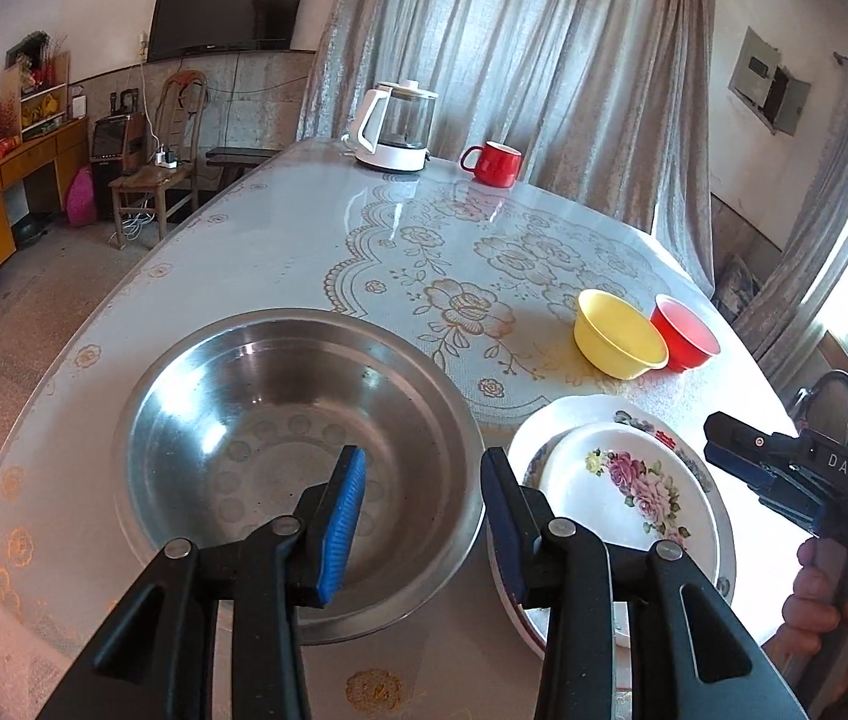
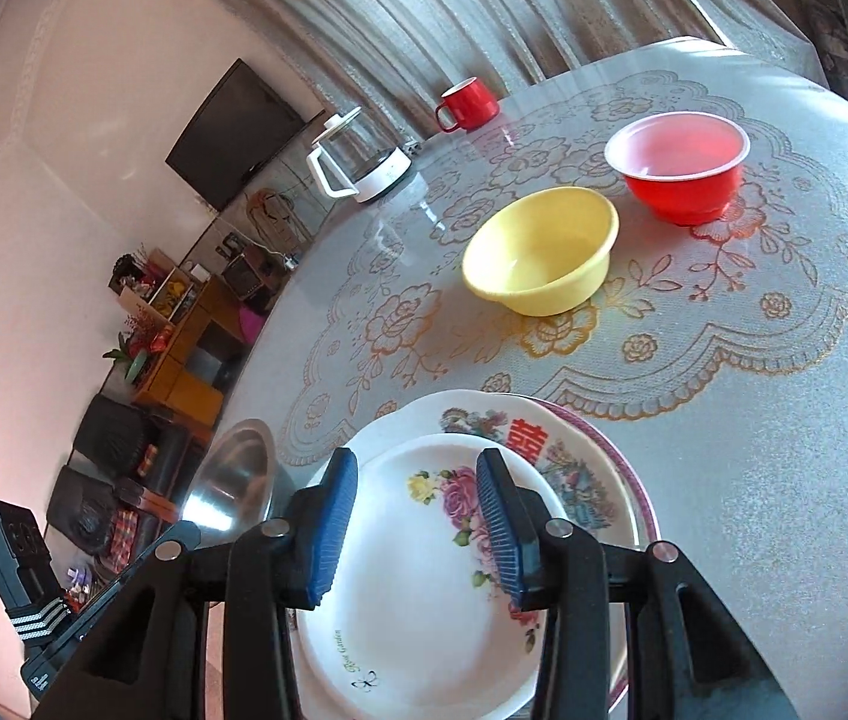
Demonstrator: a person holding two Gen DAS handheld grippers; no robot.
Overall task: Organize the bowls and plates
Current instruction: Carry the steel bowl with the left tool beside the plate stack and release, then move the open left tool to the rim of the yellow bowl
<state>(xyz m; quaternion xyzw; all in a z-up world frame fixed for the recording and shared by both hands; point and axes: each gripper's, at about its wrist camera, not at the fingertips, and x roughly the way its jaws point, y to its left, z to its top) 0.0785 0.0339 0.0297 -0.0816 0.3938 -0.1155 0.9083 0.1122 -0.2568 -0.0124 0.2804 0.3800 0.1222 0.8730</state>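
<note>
A stack of white floral plates lies at the near edge of the table, the smallest plate on top. My right gripper hovers over that top plate, open, with nothing between its blue pads. It also shows from the side as the right gripper beyond the plates. My left gripper is open above the right rim of a large steel bowl and grips nothing. A yellow bowl and a red bowl sit side by side further back.
A red mug and a white glass kettle stand at the far edge of the round table with its lace-pattern cover. A hand holds the right gripper. Curtains hang behind; chairs and a wooden desk stand left.
</note>
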